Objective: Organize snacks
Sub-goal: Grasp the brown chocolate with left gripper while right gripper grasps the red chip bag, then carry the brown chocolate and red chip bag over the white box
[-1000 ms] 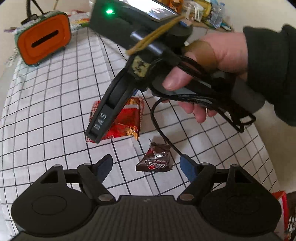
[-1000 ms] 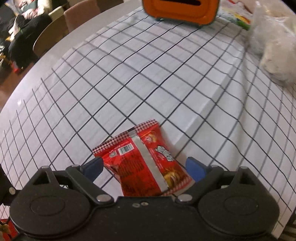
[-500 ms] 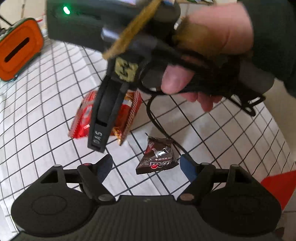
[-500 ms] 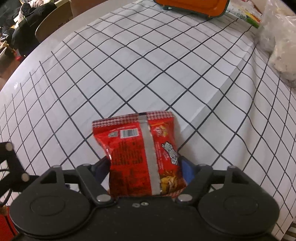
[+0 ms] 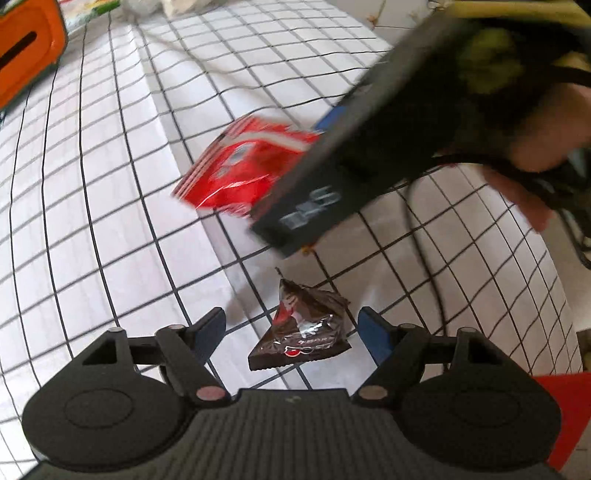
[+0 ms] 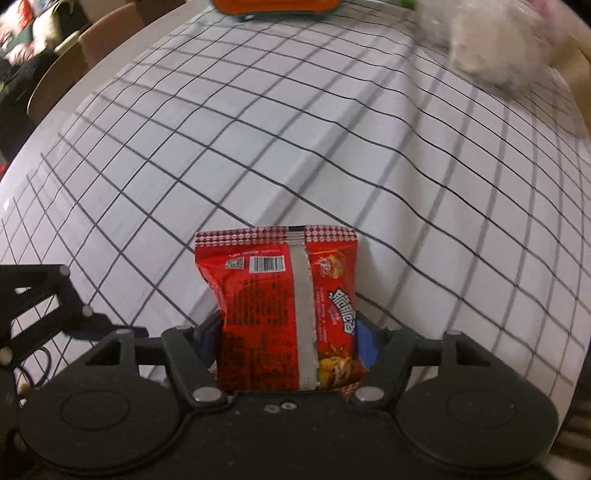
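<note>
A small brown candy wrapper lies on the checked tablecloth, between the blue pads of my left gripper. Its jaws are closing, and the pads stand clear of the wrapper on both sides. My right gripper is still closing, its pads pressed on a red snack packet that stands upright above the cloth. In the left wrist view the same red packet hangs blurred under the right gripper's black finger, held by a person's hand.
An orange box with a slot stands at the far edge of the table. A white plastic bag lies at the far right. A red object sits by the near right table edge. Chairs stand beyond the far left edge.
My right gripper closed on the red packet, lifted it off the cloth and carried it sideways. My left gripper sank toward the brown candy and its jaws narrowed.
</note>
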Tool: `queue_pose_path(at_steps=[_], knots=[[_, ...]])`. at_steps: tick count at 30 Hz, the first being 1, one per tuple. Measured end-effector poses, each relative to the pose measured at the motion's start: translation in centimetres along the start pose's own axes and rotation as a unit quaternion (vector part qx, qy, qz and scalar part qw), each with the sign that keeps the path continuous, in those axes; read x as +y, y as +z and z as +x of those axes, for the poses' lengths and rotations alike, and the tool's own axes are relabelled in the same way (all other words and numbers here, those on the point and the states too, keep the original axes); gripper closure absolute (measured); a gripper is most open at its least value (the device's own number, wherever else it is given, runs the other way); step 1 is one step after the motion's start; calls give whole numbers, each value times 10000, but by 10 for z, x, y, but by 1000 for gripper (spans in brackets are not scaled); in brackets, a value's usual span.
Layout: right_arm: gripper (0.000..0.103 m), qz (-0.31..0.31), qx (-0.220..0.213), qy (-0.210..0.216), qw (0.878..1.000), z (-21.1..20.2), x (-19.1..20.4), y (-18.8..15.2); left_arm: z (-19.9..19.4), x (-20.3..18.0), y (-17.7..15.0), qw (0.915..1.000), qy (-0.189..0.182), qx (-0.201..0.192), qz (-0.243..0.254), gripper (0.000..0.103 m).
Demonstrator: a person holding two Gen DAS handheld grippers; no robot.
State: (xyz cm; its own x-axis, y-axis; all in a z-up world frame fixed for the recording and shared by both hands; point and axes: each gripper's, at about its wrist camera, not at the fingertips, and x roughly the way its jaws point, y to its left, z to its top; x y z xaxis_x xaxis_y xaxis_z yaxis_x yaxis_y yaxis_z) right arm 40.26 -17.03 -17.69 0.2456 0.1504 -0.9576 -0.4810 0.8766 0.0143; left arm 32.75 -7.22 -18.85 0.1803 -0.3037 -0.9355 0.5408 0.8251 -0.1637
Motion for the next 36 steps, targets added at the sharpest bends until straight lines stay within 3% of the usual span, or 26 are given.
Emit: queue_pose_path(at_steps=[3, 7, 9, 20, 36], knots=[[34, 120, -37, -49, 9999, -7, -5, -9, -1, 0, 0, 9999, 93, -57, -19, 40], [34, 308, -115, -74, 9994, -20, -8, -23, -4, -1, -3, 9997, 235, -102, -52, 66], [34, 400, -167, -72, 9990, -25, -10, -28, -4, 2, -3, 9995, 285, -113, -100, 70], [34, 1027, -445, -116, 9936, -62, -17, -64, -17, -1, -10, 9973, 544, -177, -461, 71], [34, 1242, -883, -9, 9883, -147, 17, -118, -112, -25, -31, 9917, 864, -771, -562, 71]])
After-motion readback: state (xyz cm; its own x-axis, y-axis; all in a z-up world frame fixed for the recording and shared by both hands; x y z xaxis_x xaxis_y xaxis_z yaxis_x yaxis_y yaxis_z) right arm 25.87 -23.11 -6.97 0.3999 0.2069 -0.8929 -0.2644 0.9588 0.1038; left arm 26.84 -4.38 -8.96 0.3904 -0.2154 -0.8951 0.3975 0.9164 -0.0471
